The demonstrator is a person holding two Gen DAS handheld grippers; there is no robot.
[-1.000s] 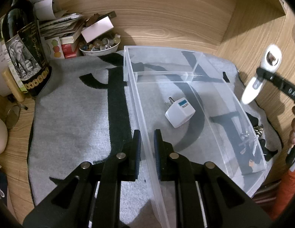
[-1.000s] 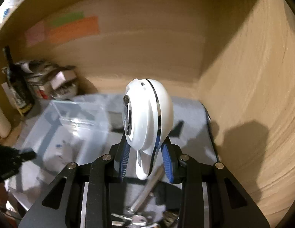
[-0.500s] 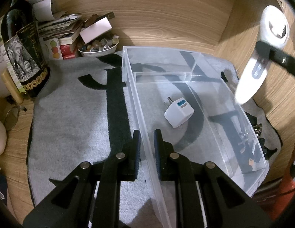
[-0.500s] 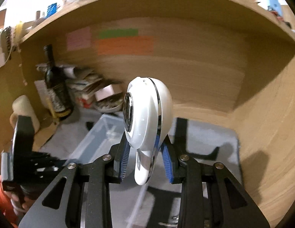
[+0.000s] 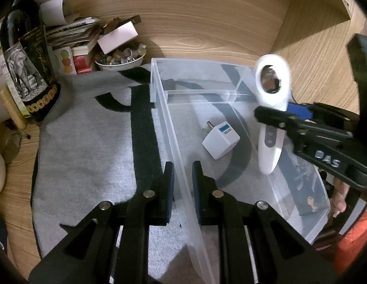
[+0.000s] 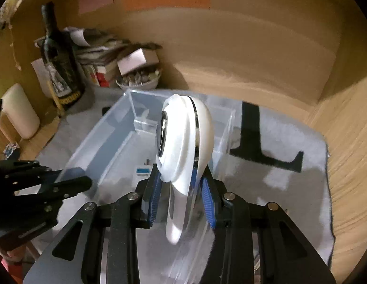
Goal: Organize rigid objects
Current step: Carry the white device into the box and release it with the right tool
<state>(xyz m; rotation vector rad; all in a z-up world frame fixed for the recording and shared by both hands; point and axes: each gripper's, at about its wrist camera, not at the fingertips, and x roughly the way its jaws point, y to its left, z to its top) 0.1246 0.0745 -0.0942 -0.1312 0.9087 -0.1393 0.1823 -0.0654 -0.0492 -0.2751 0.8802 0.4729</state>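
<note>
the right gripper [image 6: 181,196] is clamped on the narrow neck of a white handheld device [image 6: 183,142], round head up and slim tail hanging below the blue pads [image 6: 156,194], held above the clear plastic bin [image 6: 107,139] at the middle of the right wrist frame. the left gripper [image 5: 182,189] is pinched nearly shut on the bin's near wall [image 5: 181,165] at lower centre of its frame, steadying it. to do this well, i judge the device should go down over the open floor to the right of the white plug adapter [image 5: 220,140], tail first, and be let go only once low, with the wall held firm. the left wrist view shows the adapter whole and the device's buttons; the right wrist view hides most of the adapter behind the device but shows the grip itself and the grey mat [image 6: 289,177] at right.
</note>
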